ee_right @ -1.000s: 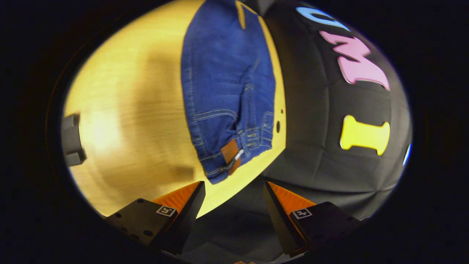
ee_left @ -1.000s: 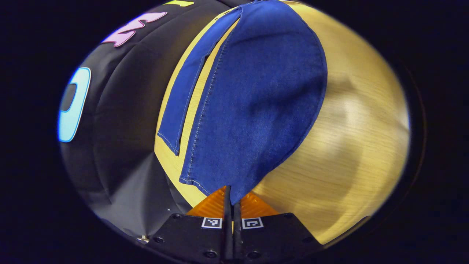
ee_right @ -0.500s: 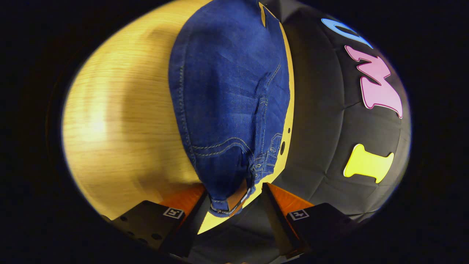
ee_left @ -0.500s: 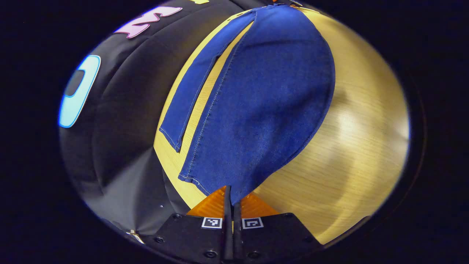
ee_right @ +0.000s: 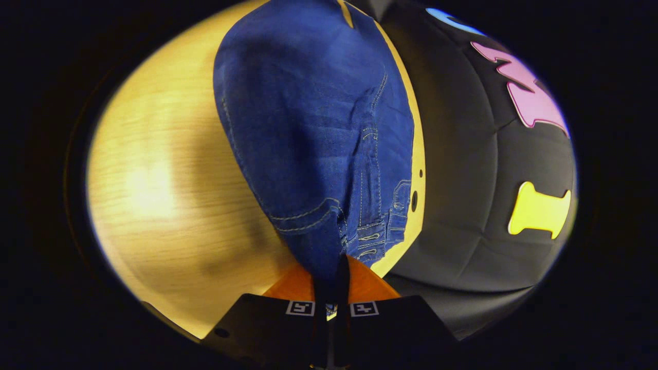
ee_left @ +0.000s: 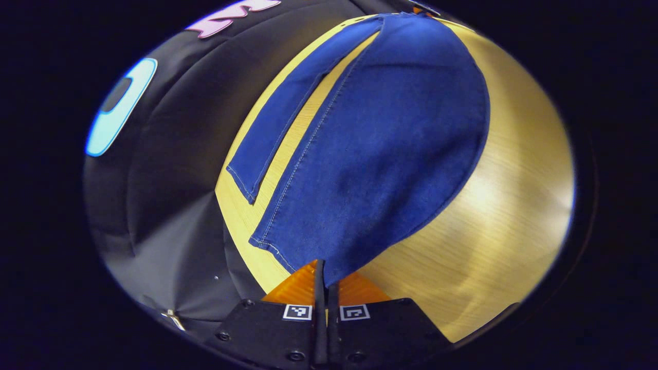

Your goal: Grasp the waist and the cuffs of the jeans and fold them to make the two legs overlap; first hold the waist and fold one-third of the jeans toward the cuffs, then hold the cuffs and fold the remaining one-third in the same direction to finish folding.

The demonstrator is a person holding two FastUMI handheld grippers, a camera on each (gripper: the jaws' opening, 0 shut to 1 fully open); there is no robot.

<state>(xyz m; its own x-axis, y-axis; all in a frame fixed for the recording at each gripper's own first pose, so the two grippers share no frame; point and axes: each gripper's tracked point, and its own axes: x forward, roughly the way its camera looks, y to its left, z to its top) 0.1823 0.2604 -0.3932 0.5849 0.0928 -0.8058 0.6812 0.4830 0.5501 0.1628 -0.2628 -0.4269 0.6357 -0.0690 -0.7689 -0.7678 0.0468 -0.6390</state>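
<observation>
Blue jeans [ee_left: 380, 154] lie lengthwise on a light wooden table [ee_left: 504, 205]. In the left gripper view, my left gripper [ee_left: 325, 275] is shut on the corner of the near leg's cuff, which lifts off the table. The other leg [ee_left: 277, 123] lies flat beside it near the table's far edge, a strip of wood between them. In the right gripper view, my right gripper [ee_right: 329, 280] is shut on the waistband of the jeans [ee_right: 313, 133], where pocket stitching and belt loops [ee_right: 378, 234] show. The fabric rises from the table toward each gripper.
The table's far edge [ee_right: 419, 154] runs close beside the jeans, with the black cloth wall [ee_right: 478, 169] right behind it. Bare wood [ee_right: 154, 180] stretches out on the other side of the jeans.
My right gripper moved in onto the waistband and went from open to shut on it. My left gripper stayed shut on the cuff and swung slightly, the leg filling more of its view.
</observation>
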